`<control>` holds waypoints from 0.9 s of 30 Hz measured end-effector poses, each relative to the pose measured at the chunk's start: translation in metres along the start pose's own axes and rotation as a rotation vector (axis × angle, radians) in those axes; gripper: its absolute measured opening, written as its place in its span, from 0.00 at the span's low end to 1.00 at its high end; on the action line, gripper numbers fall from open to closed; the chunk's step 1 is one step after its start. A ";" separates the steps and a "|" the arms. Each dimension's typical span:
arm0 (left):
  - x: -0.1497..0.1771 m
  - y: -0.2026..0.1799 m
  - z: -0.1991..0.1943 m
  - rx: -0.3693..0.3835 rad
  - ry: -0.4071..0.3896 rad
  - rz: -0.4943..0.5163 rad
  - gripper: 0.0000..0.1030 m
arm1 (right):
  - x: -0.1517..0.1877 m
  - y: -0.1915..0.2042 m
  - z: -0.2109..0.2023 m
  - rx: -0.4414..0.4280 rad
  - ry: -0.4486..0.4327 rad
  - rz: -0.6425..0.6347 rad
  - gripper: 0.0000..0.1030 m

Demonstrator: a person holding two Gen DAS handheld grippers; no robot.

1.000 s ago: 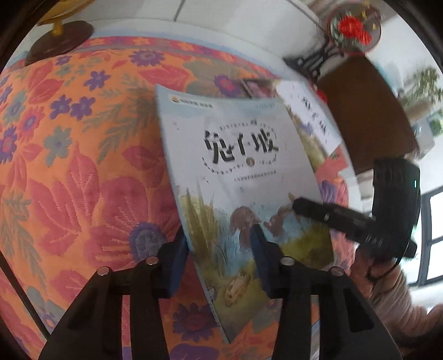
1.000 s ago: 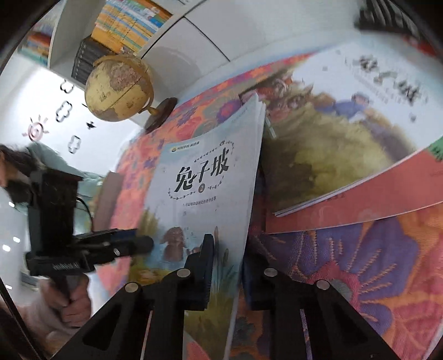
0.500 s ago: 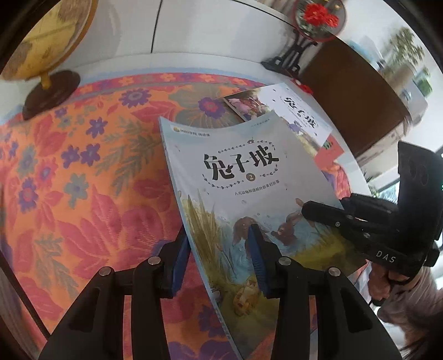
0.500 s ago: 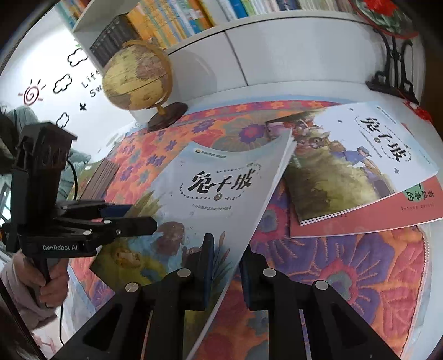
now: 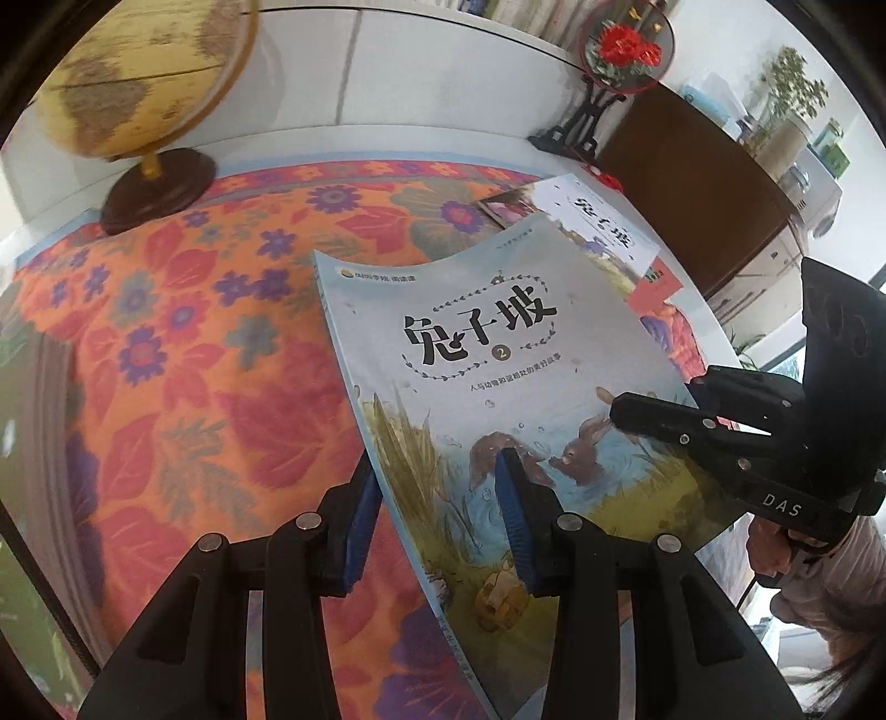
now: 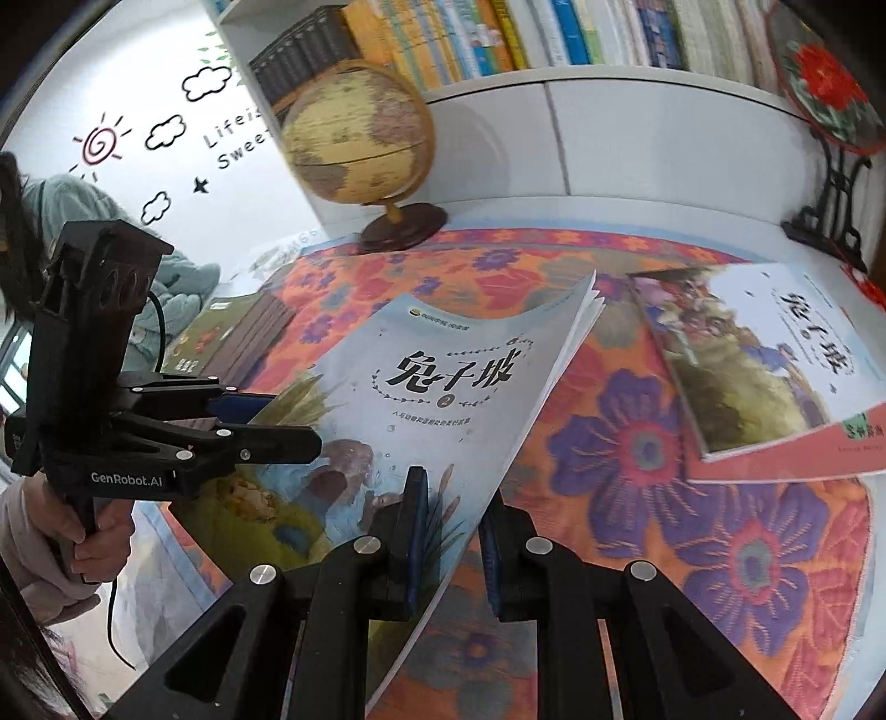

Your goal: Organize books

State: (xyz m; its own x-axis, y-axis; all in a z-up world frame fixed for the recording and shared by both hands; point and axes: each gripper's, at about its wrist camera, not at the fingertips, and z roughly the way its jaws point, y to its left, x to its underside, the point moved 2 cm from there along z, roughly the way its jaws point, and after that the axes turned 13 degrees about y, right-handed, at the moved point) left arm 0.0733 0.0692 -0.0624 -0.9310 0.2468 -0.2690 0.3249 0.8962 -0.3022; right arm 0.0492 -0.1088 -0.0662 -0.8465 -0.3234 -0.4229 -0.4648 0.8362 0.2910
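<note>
Left wrist view: pale blue picture book (image 5: 498, 399) sits between left gripper (image 5: 437, 520) pads, clamped at its spine edge.
Right wrist view: right gripper (image 6: 448, 531) pinches the same book's open edge.
Book position: tilted above orange floral cloth (image 6: 692, 498).
Nearby: two stacked books (image 6: 775, 360) lie on the cloth.

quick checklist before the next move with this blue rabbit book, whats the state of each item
1. Left gripper grips the blue book at its spine edge: ok.
2. Right gripper clamps its page edge: ok.
3. Book lifted off the floral cloth: ok, though the far edge bows.
4. Loose pages fan at the far corner: not ok.
5. Two books on the cloth are apart from the held one: ok.
6. Globe stands behind, untouched: ok.
7. Space for it on the shelf: cannot tell.
</note>
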 end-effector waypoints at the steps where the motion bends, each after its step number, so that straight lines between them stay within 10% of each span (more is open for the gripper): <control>1: 0.003 0.004 -0.004 -0.003 -0.004 -0.008 0.36 | -0.001 0.004 0.001 -0.001 0.001 -0.008 0.16; 27: 0.054 0.129 -0.120 -0.099 -0.198 -0.198 0.36 | -0.080 0.157 0.027 -0.082 -0.092 -0.133 0.16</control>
State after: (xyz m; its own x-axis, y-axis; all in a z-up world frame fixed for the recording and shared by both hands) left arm 0.0449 0.2427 -0.0068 -0.9207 -0.0045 -0.3901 0.1133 0.9537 -0.2786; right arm 0.0514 0.0603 -0.0101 -0.7506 -0.3840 -0.5377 -0.5940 0.7485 0.2948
